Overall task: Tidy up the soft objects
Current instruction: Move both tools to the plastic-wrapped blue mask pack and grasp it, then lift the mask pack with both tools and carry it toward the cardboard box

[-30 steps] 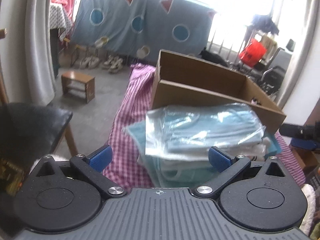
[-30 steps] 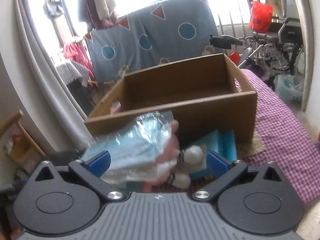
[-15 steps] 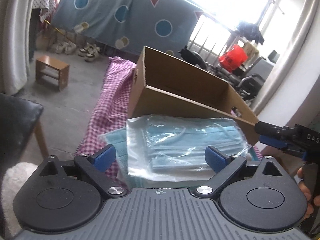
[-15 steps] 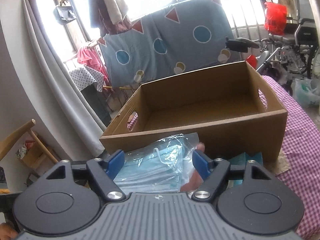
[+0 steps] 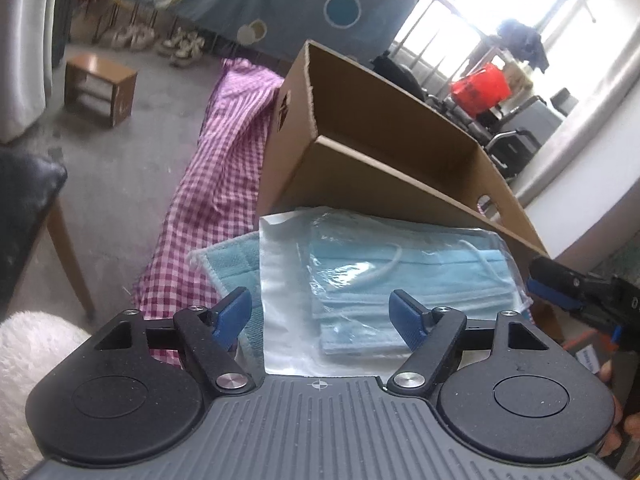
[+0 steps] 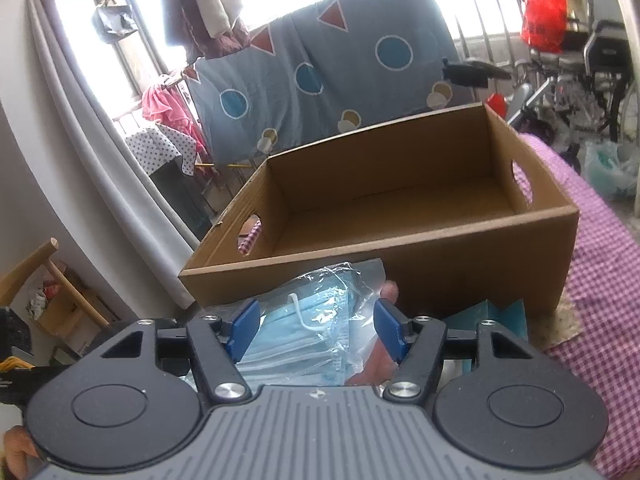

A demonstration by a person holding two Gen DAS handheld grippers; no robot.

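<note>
Left wrist view gives us the clearest look at the pack of masks (image 5: pixel 404 276), a clear plastic bag of pale blue face masks lying flat on a teal cloth (image 5: pixel 232 258) that rests on the pink checked tablecloth (image 5: pixel 216 184). The pack sits just in front of the near wall of the cardboard box (image 5: pixel 360 140), touching or almost touching it; we cannot tell which. Our left gripper (image 5: pixel 320 312) has its blue pads on either side of the near part of the pack; its jaws have just been closing, yet a gap shows between each pad and the plastic, so we see no grip. At the right edge of this view the tip of our right gripper (image 5: pixel 560 284) reaches in beside the pack's far corner. From the right wrist view, that right gripper (image 6: pixel 316 328) straddles the other end of the pack of masks (image 6: pixel 304 336); its jaws too have just been closing, and the crumpled plastic fills most of the space between the blue pads, but whether they press on it we cannot tell. A pinkish soft thing (image 6: pixel 388 294) pokes out beside the right pad. The cardboard box (image 6: pixel 400 208) stands open-topped right behind, its inside bare.
</note>
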